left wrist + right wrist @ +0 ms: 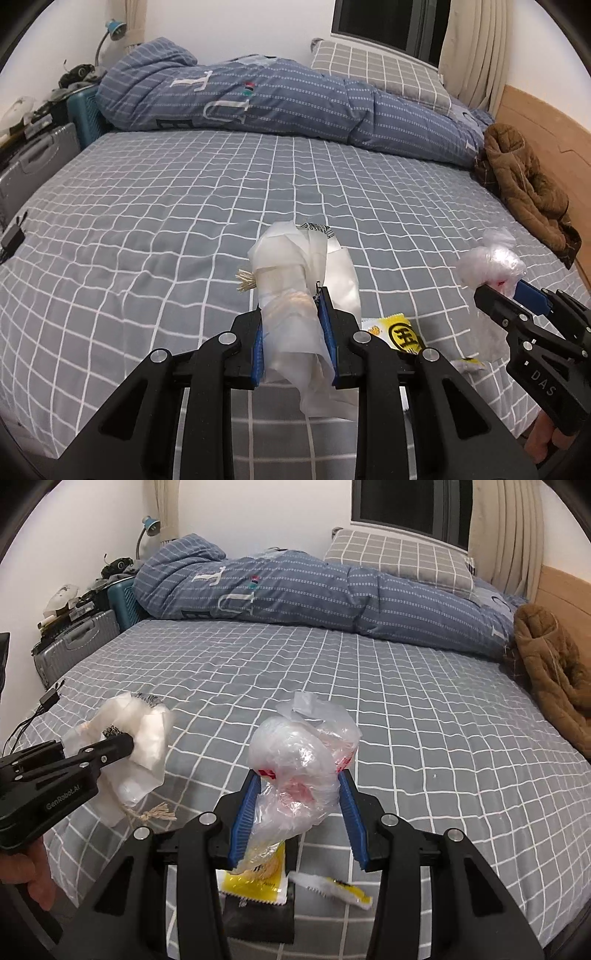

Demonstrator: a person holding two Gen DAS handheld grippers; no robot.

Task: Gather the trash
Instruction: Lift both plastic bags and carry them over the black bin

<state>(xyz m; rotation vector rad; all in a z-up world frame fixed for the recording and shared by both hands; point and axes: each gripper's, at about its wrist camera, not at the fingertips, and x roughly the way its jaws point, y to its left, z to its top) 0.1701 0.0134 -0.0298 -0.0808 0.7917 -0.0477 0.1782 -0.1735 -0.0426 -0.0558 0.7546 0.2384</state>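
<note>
A: What is each gripper carrying?

B: The left gripper (pixel 293 325) is clamped on a crumpled white bag (pixel 295 280) with a bit of frayed string (pixel 245 282) sticking out at nine o'clock. The right gripper (pixel 301 805) is clamped on a wad of clear plastic (pixel 299 760) with red print. Both bundles are up off the bed (pixel 147 206), pinched between the blue pads

A: How will they handle?

B: I'd judge both as very light and soft. The plastic looks thin and slippery, and it bulges out past the pads, so it could squeeze free if the grip loosens. The white bag is limp too; a loose tail hangs down at six o'clock below the pads

A: Where is the best hold?

B: On the thickest, most bunched part, where the layers pack together. A single loose flap would likely slide out or tear

A: Anything left on the bed?

B: Yes. A yellow wrapper (pixel 258 880) lies flat at six o'clock under the right gripper, with a smaller torn yellow and white piece (pixel 332 888) just beside it at about four o'clock. Both look flat, thin and slick, so I'd expect them to need a pinch at a raised edge or corner

A: And further off?

B: A rolled blue quilt (pixel 258 99) at twelve o'clock, a brown jacket (pixel 524 184) at two o'clock
</note>
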